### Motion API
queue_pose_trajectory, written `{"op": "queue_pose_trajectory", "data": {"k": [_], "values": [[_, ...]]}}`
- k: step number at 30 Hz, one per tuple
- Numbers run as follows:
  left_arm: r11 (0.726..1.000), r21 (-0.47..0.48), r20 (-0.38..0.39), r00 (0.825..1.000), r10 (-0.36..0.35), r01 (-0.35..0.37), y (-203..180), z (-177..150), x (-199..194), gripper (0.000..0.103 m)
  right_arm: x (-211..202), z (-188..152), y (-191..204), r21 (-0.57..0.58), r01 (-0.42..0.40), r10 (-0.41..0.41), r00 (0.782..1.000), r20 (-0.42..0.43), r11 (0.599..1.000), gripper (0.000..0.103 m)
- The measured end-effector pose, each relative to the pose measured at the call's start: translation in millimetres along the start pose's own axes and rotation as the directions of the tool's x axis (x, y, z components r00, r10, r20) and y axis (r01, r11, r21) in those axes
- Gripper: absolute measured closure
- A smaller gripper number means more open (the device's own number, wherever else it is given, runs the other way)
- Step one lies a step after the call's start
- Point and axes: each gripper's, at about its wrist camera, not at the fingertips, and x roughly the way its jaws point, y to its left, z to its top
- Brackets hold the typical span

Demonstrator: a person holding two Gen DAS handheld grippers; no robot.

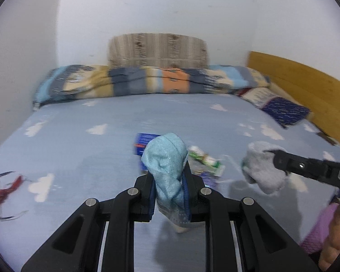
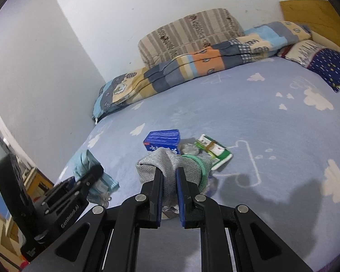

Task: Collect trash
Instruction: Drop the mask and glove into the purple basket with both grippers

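A: Trash first. Blue box (image 2: 163, 142) lying on the bed sheet (image 2: 249, 117), mid-bed, toward the foot edge. Just right of it a crumpled grey wad (image 2: 189, 149), then a green-and-white wrapper (image 2: 213, 150), flat, touching or nearly touching the wad.

B: Grippers?

A: Left gripper (image 1: 170, 182) is clamped on a light blue sock (image 1: 166, 158); the sock bunches above the jaws and hangs out below them. Right gripper (image 2: 169, 176) is pinched on a grey sock (image 2: 170, 163) with a green cuff band; it is lifted, casting a shadow on the sheet.

B: What blocks the trash?

A: In the left wrist view the blue sock covers most of the blue box (image 1: 145, 142); only its left part shows. The wrapper (image 1: 206, 158) peeks out to the right of the sock. In the right wrist view the grey sock overlaps the box's near edge and the wrapper's near corner.

B: Surroundings?

A: Patchwork quilt (image 2: 192, 63) rolled along the far edge, a striped cushion (image 2: 190, 34) behind it against the wall. Dark blue pillow (image 2: 328, 68) at the far right corner, beside the wooden headboard (image 1: 301, 83). Red and clear wrapper scraps (image 1: 4, 192) near the left edge, well apart from the box; blurred, type cannot be told.
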Motion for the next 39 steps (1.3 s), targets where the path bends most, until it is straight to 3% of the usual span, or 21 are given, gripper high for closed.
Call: {"op": "queue_pose_trajectory", "data": {"k": [5, 7, 12, 18, 20, 22, 25, 29, 31, 33, 34, 36, 39], "values": [[0.990, 0.034, -0.015, 0.990, -0.138, 0.138, -34.8, -3.3, -3.4, 0.084, -28.7, -2.0, -28.4, 0.126, -0.028, 0.025, 0.999, 0.024, 0.992, 0.091], [0.978, 0.055, -0.030, 0.979, -0.201, 0.203, -53.2, -5.6, -5.8, 0.084, -46.9, -4.3, -38.7, 0.154, -0.029, 0.023, 0.999, 0.041, 0.988, 0.091], [0.918, 0.139, -0.089, 0.928, -0.362, 0.372, -112.2, -14.2, -15.8, 0.084, -109.6, -16.0, -63.1, 0.179, -0.005, -0.014, 0.995, 0.102, 0.984, 0.091], [0.778, 0.267, -0.216, 0.823, -0.526, 0.568, -209.3, -25.8, -32.5, 0.084, -198.0, -47.1, -114.0, 0.256, 0.098, -0.141, 0.977, 0.157, 0.962, 0.091], [0.715, 0.298, -0.261, 0.774, -0.576, 0.632, -245.8, -31.4, -41.6, 0.083, -228.3, -61.9, -135.8, 0.304, 0.146, -0.203, 0.965, 0.164, 0.941, 0.091], [0.645, 0.305, -0.321, 0.714, -0.623, 0.700, -280.3, -36.1, -47.1, 0.083, -250.5, -74.3, -153.0, 0.342, 0.182, -0.249, 0.955, 0.163, 0.922, 0.091], [0.562, 0.314, -0.411, 0.643, -0.647, 0.766, -329.6, -47.1, -51.8, 0.083, -285.2, -101.1, -182.8, 0.409, 0.260, -0.344, 0.928, 0.146, 0.875, 0.091], [0.505, 0.301, -0.500, 0.585, -0.639, 0.809, -375.8, -62.6, -49.5, 0.082, -313.2, -127.8, -217.2, 0.483, 0.318, -0.417, 0.902, 0.111, 0.816, 0.091], [0.491, 0.306, -0.531, 0.574, -0.623, 0.816, -397.6, -71.4, -49.5, 0.079, -320.4, -137.2, -232.3, 0.515, 0.333, -0.438, 0.894, 0.094, 0.790, 0.091], [0.500, 0.302, -0.548, 0.576, -0.606, 0.812, -408.8, -76.2, -48.3, 0.051, -325.3, -145.3, -243.4, 0.539, 0.346, -0.452, 0.889, 0.072, 0.768, 0.090], [0.513, 0.294, -0.545, 0.582, -0.603, 0.806, -411.6, -75.9, -46.7, 0.049, -325.8, -149.1, -251.2, 0.561, 0.362, -0.470, 0.881, 0.055, 0.744, 0.087], [0.519, 0.273, -0.542, 0.576, -0.613, 0.810, -411.4, -72.7, -43.8, 0.049, -331.1, -154.8, -259.0, 0.586, 0.367, -0.481, 0.876, 0.045, 0.723, 0.076], [0.536, 0.268, -0.518, 0.589, -0.620, 0.800, -402.0, -66.7, -44.2, 0.049, -338.0, -154.2, -259.9, 0.584, 0.377, -0.500, 0.864, 0.058, 0.719, 0.074]]}}
